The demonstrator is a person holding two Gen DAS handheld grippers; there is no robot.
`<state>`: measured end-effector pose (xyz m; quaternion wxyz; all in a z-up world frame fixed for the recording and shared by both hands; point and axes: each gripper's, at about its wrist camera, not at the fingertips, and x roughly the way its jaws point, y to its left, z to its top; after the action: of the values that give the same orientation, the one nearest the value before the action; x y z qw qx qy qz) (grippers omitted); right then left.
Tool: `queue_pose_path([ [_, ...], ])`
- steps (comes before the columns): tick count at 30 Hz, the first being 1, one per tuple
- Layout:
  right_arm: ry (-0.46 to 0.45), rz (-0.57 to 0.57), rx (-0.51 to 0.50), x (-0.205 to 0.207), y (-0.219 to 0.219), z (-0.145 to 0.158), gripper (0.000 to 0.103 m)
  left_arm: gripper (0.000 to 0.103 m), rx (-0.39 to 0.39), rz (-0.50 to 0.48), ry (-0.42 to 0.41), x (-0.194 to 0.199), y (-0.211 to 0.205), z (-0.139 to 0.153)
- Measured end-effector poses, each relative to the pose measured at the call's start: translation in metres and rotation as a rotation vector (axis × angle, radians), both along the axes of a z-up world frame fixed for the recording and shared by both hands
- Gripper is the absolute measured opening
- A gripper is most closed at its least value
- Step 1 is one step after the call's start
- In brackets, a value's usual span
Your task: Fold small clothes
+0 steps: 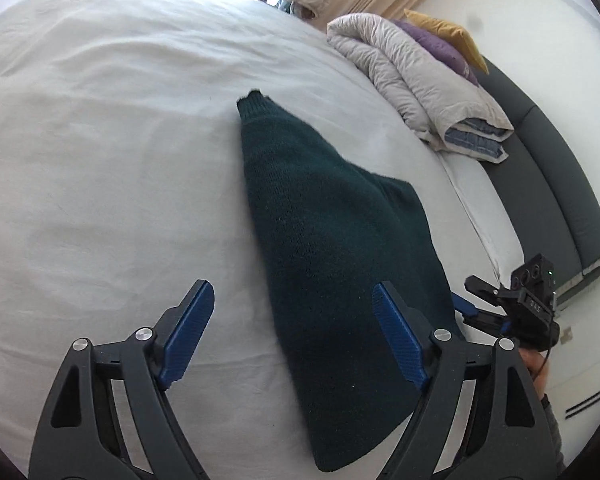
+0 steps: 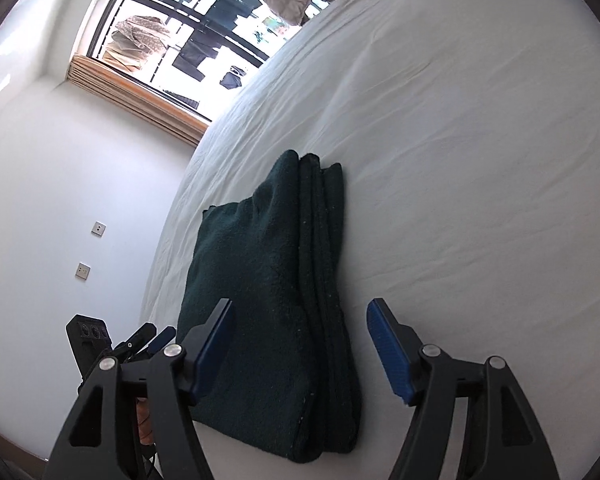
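Note:
A dark green knitted garment [image 1: 324, 232] lies folded flat on the white bed sheet [image 1: 100, 160]. In the right wrist view the same garment [image 2: 268, 280] shows stacked folded layers along its right edge. My left gripper [image 1: 294, 292] hovers open above the garment's near end, its blue pads wide apart and pressing on nothing. My right gripper [image 2: 300, 312] is open too, its fingers straddling the near part of the garment without pinching it. The right gripper [image 1: 476, 300] also shows at the far right of the left wrist view, and the left gripper [image 2: 148, 338] at the lower left of the right wrist view.
A folded pale quilt [image 1: 412, 76] with purple and yellow cushions [image 1: 444, 40] lies at the bed's far right by a dark grey headboard [image 1: 540, 168]. A window [image 2: 188, 28] with curtains and a white wall with sockets [image 2: 83, 270] lie beyond the bed's edge.

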<state>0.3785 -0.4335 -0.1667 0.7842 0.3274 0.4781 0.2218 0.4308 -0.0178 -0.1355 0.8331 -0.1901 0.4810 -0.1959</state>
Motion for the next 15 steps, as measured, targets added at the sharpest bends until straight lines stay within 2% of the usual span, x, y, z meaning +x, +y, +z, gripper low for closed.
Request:
queue_pose_path([
  [4,0.033,0.044,-0.004,0.018,0.016,-0.010,0.071,0.081,0.001,-0.022,0.065,0.008,-0.018,-0.019],
  [8,0.053,0.084,-0.027,0.034,0.030,-0.013,0.071,0.081,-0.022,-0.028,0.082,0.016,-0.027,-0.029],
  [10,0.059,0.091,-0.028,0.040,0.035,-0.014,0.069,0.075,-0.043,-0.042,0.105,0.021,-0.033,-0.032],
  [11,0.062,0.093,-0.053,0.042,0.038,-0.014,0.062,0.065,-0.060,-0.053,0.120,0.023,-0.035,-0.034],
  [12,0.059,0.098,-0.080,0.042,0.042,-0.014,0.053,0.063,-0.069,-0.047,0.131,0.023,-0.036,-0.037],
  [15,0.043,0.106,-0.138,0.038,0.053,-0.011,0.039,0.054,-0.069,-0.048,0.122,0.022,-0.037,-0.038],
])
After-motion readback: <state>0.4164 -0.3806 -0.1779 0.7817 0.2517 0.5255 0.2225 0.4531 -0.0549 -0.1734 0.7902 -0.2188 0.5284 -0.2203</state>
